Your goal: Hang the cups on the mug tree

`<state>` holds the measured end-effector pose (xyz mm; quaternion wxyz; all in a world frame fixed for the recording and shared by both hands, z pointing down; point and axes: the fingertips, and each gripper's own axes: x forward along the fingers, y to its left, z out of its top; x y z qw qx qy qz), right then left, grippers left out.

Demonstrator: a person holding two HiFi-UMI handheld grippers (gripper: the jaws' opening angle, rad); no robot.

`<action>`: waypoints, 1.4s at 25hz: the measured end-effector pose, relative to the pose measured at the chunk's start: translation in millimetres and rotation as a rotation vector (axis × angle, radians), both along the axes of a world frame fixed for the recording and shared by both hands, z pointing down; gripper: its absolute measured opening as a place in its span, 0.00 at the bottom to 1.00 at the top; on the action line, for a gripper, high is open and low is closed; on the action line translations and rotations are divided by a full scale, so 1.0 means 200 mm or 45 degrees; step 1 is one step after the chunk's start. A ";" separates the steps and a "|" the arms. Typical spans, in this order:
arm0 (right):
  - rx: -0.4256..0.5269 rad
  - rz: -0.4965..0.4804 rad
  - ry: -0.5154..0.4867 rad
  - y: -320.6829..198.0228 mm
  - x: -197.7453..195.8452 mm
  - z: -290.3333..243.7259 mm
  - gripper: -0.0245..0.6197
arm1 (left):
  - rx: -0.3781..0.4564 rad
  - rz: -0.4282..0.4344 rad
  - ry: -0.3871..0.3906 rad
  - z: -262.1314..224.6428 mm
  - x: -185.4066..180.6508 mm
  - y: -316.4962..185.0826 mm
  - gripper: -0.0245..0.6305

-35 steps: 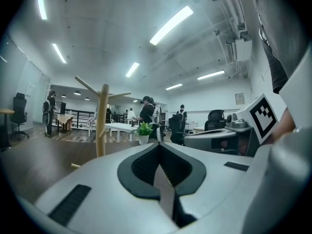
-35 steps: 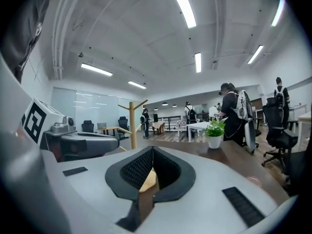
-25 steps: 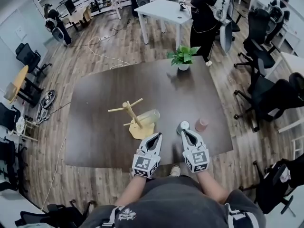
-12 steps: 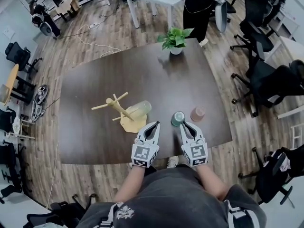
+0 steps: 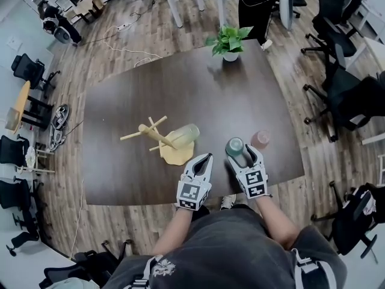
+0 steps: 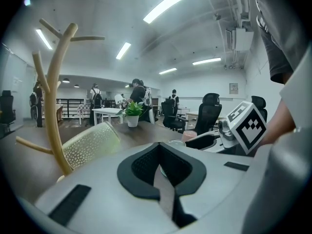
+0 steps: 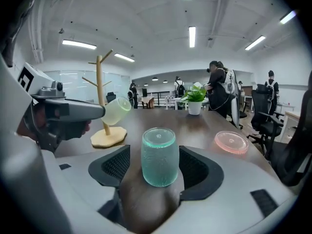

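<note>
The pebbled, translucent green cup stands vertical, closed end up, at three o'clock from the mug tree. The right gripper has just been opening its jaws, and they flank the cup. The left gripper is pinched together.

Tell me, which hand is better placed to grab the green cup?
Right. The right gripper has just been opening its jaws, which flank the green cup without pressing it. The left gripper is shut, nearer the mug tree.
</note>
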<state>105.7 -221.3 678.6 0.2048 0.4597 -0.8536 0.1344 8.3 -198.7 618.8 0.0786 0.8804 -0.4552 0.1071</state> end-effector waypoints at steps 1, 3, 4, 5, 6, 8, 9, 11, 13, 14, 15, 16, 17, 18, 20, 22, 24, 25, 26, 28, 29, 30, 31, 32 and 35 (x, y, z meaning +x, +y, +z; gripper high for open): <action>-0.010 0.008 -0.008 -0.01 0.00 0.02 0.53 | -0.010 -0.004 0.005 0.01 0.00 0.00 0.04; -0.023 0.028 -0.028 -0.01 0.02 0.06 0.54 | -0.035 -0.012 0.020 0.02 -0.01 0.01 0.04; -0.025 0.032 -0.030 -0.02 0.02 0.08 0.54 | -0.043 -0.014 0.021 0.04 -0.01 0.01 0.04; -0.026 0.032 -0.029 -0.02 0.02 0.09 0.54 | -0.049 -0.014 0.019 0.04 -0.01 0.02 0.04; -0.028 0.032 -0.026 -0.03 0.01 0.11 0.54 | -0.053 -0.014 0.016 0.05 -0.01 0.02 0.04; -0.026 0.031 -0.012 -0.03 0.01 0.12 0.54 | -0.061 -0.017 0.013 0.07 -0.02 0.03 0.04; -0.023 0.032 -0.005 -0.04 0.00 0.13 0.54 | -0.064 -0.020 0.011 0.07 -0.03 0.03 0.04; -0.023 0.045 0.005 -0.05 0.00 0.13 0.54 | -0.067 -0.031 0.007 0.08 -0.05 0.03 0.04; -0.028 0.057 0.021 -0.06 0.00 0.14 0.54 | -0.069 -0.046 0.004 0.08 -0.06 0.03 0.04; -0.031 0.056 0.029 -0.06 0.00 0.15 0.54 | -0.070 -0.052 0.004 0.08 -0.07 0.03 0.04; -0.031 0.050 0.032 -0.06 -0.01 0.15 0.54 | -0.069 -0.057 0.003 0.08 -0.07 0.03 0.04; -0.026 0.039 0.034 -0.06 -0.02 0.15 0.54 | -0.069 -0.060 0.001 0.08 -0.08 0.03 0.04; -0.018 0.025 0.039 -0.06 -0.02 0.15 0.51 | -0.069 -0.062 -0.002 0.09 -0.08 0.04 0.04; -0.012 0.013 0.044 -0.06 -0.03 0.15 0.50 | -0.069 -0.064 -0.004 0.09 -0.09 0.04 0.04; -0.005 -0.005 0.039 -0.05 -0.05 0.13 0.50 | -0.071 -0.066 -0.006 0.08 -0.09 0.06 0.04; 0.008 -0.015 0.024 -0.03 -0.06 0.10 0.50 | -0.071 -0.068 -0.004 0.08 -0.09 0.07 0.04; 0.032 -0.013 0.015 -0.03 -0.05 0.09 0.50 | -0.068 -0.069 -0.001 0.08 -0.10 0.08 0.04; 0.043 -0.010 0.006 -0.03 -0.05 0.07 0.50 | -0.066 -0.069 -0.001 0.08 -0.10 0.08 0.04; 0.053 -0.006 -0.006 -0.03 -0.05 0.05 0.50 | -0.064 -0.069 -0.002 0.07 -0.10 0.08 0.04; 0.076 0.001 -0.040 -0.02 -0.05 -0.01 0.50 | -0.059 -0.070 -0.004 0.06 -0.10 0.09 0.04; 0.091 0.003 -0.062 -0.02 -0.05 -0.04 0.50 | -0.056 -0.072 -0.005 0.06 -0.10 0.10 0.04; 0.107 0.005 -0.086 -0.01 -0.05 -0.08 0.50 | -0.051 -0.076 -0.003 0.05 -0.11 0.10 0.04; 0.123 0.004 -0.110 -0.01 -0.06 -0.13 0.50 | -0.045 -0.082 -0.001 0.04 -0.11 0.11 0.04; 0.139 0.002 -0.132 -0.01 -0.06 -0.17 0.50 | -0.039 -0.089 0.000 0.04 -0.12 0.11 0.04; 0.169 -0.006 -0.216 0.00 -0.09 -0.30 0.50 | -0.022 -0.124 -0.005 0.02 -0.16 0.12 0.04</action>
